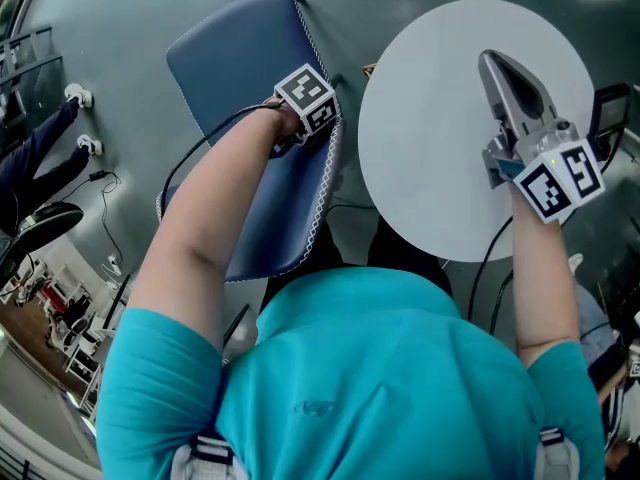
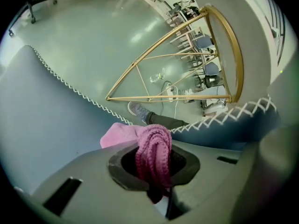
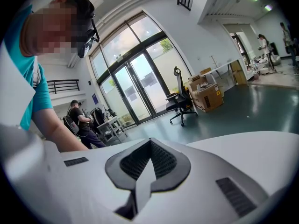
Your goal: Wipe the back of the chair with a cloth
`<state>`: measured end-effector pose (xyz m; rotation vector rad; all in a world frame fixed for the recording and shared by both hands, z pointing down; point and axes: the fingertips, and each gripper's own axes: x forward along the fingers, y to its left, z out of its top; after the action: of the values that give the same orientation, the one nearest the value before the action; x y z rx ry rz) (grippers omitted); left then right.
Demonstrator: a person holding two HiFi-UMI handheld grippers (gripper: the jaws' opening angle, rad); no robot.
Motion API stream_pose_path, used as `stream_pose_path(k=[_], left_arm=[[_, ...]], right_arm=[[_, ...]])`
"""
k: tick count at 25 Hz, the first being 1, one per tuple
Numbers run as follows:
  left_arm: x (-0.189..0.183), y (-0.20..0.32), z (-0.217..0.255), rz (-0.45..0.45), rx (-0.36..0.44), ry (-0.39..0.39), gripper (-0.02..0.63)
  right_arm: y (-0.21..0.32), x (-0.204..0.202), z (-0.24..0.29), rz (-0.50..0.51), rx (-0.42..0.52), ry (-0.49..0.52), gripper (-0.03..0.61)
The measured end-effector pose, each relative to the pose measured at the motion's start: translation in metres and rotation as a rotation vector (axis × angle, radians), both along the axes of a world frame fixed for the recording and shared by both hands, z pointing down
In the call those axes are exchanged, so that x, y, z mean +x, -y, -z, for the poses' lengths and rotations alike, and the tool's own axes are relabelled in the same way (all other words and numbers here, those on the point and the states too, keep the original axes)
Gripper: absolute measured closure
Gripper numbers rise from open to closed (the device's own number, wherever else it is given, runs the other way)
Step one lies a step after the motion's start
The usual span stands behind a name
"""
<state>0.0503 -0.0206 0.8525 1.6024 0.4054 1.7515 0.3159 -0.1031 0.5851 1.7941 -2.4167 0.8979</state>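
A blue padded chair with white zigzag stitching was seen from above in the head view, to the person's left. Only the left gripper view showed its padding close up, running along the stitched edge. A round white tabletop stood just beside the chair on the right. Its gold metal frame was shown only in the left gripper view, and the right gripper view showed only a pale strip of the tabletop.

The left tongs were held at the chair's stitched edge, largely hidden under their marker cube in the head view. In their own view the left tongs were found clamped on a pink knitted cloth, which bulged out ahead of them against the blue padding. This cloth was revealed by no other view.

The right tongs were held over the tabletop, and in their own view they were seen pressed together with nothing between them.
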Motion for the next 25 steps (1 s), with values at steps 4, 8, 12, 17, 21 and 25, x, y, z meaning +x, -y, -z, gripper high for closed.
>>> stream_pose_path(k=[4,8,12,17,21,25], left_arm=[[0.015,0.004,-0.003,0.064,-0.058,-0.060,0.555],[0.026,0.009,-0.005,0.214,-0.120,-0.123,0.555],[0.055,0.018,0.006,0.491,-0.175,-0.276,0.555],[0.062,0.039,0.021,0.613,-0.123,-0.352,0.555],[0.043,0.062,0.059,0.648,-0.092,-0.398,0.555],[0.013,0.112,0.111,0.725,-0.041,-0.485,0.555]], right_arm=[[-0.001,-0.001,-0.004,0.001,-0.012,0.000,0.580],[-0.001,-0.002,-0.009,0.009,-0.023,-0.001,0.580],[0.000,-0.004,-0.009,0.013,-0.033,-0.001,0.580],[0.004,-0.009,0.000,0.027,-0.019,-0.006,0.580],[0.014,-0.024,0.019,0.040,-0.008,-0.011,0.580],[0.039,-0.057,0.049,0.049,0.021,-0.028,0.580]])
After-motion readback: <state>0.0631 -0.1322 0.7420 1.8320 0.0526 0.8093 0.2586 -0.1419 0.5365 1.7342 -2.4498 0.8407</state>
